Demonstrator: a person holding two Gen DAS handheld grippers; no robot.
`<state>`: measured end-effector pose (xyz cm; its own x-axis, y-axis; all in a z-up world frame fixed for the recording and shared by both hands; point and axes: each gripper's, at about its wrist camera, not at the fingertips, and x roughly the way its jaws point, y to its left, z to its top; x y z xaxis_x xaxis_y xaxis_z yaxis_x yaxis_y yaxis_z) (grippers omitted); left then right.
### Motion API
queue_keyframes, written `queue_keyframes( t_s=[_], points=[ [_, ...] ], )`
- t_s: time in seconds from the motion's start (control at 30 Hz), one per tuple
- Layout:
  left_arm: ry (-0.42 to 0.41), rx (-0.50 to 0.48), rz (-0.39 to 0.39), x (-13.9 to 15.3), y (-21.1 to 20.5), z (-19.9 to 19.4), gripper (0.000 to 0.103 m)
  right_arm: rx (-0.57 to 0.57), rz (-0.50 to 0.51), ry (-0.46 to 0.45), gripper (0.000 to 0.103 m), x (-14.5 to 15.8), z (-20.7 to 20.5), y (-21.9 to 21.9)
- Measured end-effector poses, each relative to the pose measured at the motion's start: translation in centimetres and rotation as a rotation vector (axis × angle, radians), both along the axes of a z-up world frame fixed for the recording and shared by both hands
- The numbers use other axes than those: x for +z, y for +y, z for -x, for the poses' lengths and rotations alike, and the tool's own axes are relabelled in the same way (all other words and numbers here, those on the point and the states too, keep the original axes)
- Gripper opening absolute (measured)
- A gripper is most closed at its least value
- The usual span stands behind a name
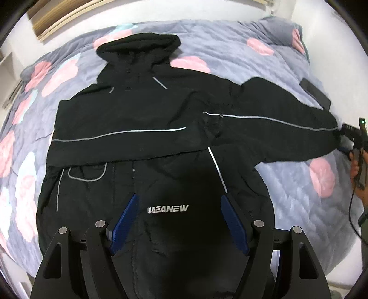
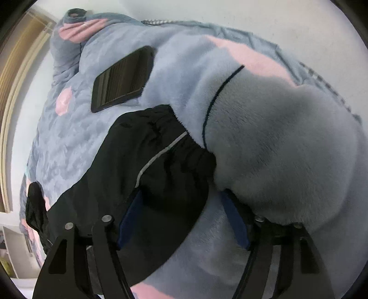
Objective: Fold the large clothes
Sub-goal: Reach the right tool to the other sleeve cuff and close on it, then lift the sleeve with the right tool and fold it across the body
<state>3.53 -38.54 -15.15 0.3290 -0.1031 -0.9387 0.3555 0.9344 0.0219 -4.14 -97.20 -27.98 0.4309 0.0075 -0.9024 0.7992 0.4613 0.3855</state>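
Note:
A black hooded jacket (image 1: pixel 142 128) with grey piping lies flat on the bed, hood at the far end. Its left sleeve is folded across the chest; its right sleeve (image 1: pixel 287 128) stretches out to the right. My left gripper (image 1: pixel 179 202) is open and empty, hovering over the jacket's lower front near the white logo. My right gripper (image 2: pixel 184 197) is open around the cuff of the right sleeve (image 2: pixel 161 165), with the blanket bunched against its right finger. The right gripper also shows at the sleeve end in the left wrist view (image 1: pixel 352 135).
The bed is covered by a blue-grey blanket with pink flowers (image 1: pixel 230 46). A dark flat device (image 2: pixel 123 78) lies on the blanket beyond the cuff; it also shows in the left wrist view (image 1: pixel 316 93). A wooden headboard (image 1: pixel 57 18) and white walls surround the bed.

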Motion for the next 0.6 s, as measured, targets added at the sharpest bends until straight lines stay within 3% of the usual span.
queue_keyframes(
  t_s=[0.07, 0.1, 0.13, 0.17, 0.23, 0.3, 0.4, 0.6],
  points=[
    [0.003, -0.011, -0.006, -0.2, -0.5, -0.1, 0.075, 0.000, -0.018, -0.016, 0.074, -0.6, -0.3, -0.2],
    [0.007, -0.018, -0.008, -0.3, -0.8, -0.2, 0.075, -0.001, -0.025, -0.030, 0.067, -0.6, -0.3, -0.1],
    [0.008, -0.021, -0.009, -0.4, -1.0, -0.3, 0.075, 0.003, -0.037, -0.053, 0.041, -0.5, -0.3, 0.0],
    [0.009, -0.025, -0.011, -0.4, -1.2, -0.4, 0.075, 0.012, -0.068, -0.110, 0.028, -0.1, -0.3, 0.4],
    [0.011, -0.035, -0.013, -0.5, -1.6, -0.7, 0.075, 0.014, -0.046, -0.149, 0.019, 1.2, -0.1, 1.0],
    [0.012, -0.045, -0.016, -0.5, -1.9, -0.8, 0.075, 0.037, 0.022, -0.194, 0.017, 3.6, 0.4, 2.0],
    [0.006, -0.056, -0.020, -0.6, -2.3, -1.1, 0.075, 0.069, 0.139, -0.153, 0.017, 5.4, 0.7, 3.6],
    [0.022, -0.059, 0.007, -0.9, -1.7, -1.7, 0.075, 0.104, 0.160, 0.041, 0.017, 1.5, -0.1, 4.4]
  ],
)
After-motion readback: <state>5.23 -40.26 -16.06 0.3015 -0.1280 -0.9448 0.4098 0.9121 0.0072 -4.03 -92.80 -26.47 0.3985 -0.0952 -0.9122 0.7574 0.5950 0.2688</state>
